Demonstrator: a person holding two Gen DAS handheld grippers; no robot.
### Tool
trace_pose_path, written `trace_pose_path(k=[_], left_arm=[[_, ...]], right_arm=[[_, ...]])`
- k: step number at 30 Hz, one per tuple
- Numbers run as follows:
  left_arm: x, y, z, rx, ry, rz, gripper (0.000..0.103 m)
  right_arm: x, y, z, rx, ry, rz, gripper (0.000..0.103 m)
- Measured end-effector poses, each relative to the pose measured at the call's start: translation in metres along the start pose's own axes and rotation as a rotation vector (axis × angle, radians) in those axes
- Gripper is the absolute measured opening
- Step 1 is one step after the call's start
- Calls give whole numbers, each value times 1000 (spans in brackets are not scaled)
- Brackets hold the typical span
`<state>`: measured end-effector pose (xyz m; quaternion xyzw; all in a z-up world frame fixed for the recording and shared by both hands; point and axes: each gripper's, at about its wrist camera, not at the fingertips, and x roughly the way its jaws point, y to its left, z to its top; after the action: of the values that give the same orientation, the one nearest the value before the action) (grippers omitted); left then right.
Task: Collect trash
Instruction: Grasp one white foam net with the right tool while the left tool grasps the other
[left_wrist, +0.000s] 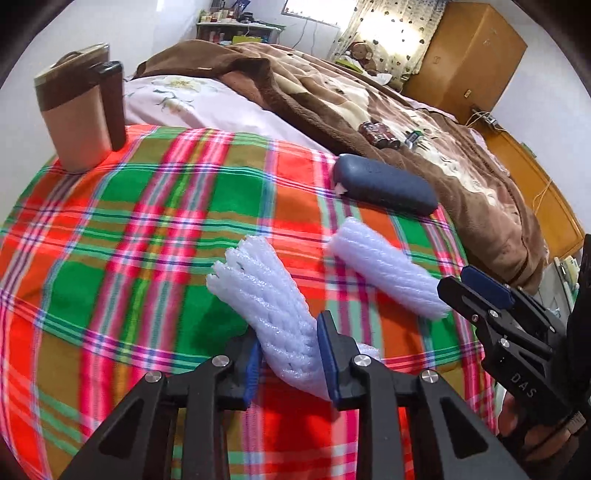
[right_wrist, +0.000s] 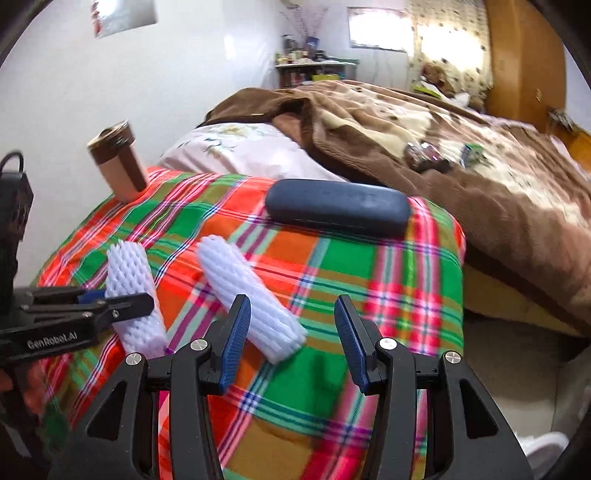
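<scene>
Your left gripper (left_wrist: 290, 363) is clamped on the near end of the left foam net (left_wrist: 266, 306), pads squeezing it in visibly; the net's far end rests on the plaid cloth (left_wrist: 147, 206). Your right gripper (right_wrist: 291, 339) is open with nothing between the pads; the second net (right_wrist: 247, 291) lies just beside its left finger (right_wrist: 234, 339), not inside the gap. For a clean pick, shift the right gripper left so the net sits centred between both pads, then close near the net's middle, not the tip; foam this soft will likely slip out of an end grip. Lift the left net straight up before swinging it, so it doesn't drag the cloth. Keep clear of the blue case (right_wrist: 338, 206) behind; it's probably not trash. I'd guess the lidded bin (left_wrist: 79, 118) at the far corner is the drop target.
</scene>
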<state>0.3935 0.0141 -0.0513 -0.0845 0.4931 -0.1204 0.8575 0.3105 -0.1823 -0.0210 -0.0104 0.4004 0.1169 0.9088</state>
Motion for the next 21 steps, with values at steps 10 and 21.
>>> trace_pose_path(k=[10, 21], left_arm=[[8, 9, 2, -39, 6, -16, 34], [16, 2, 3, -100, -40, 5, 46]], right_arm=[[16, 16, -4, -98, 64, 7, 49], [14, 7, -10, -24, 67, 21, 29]])
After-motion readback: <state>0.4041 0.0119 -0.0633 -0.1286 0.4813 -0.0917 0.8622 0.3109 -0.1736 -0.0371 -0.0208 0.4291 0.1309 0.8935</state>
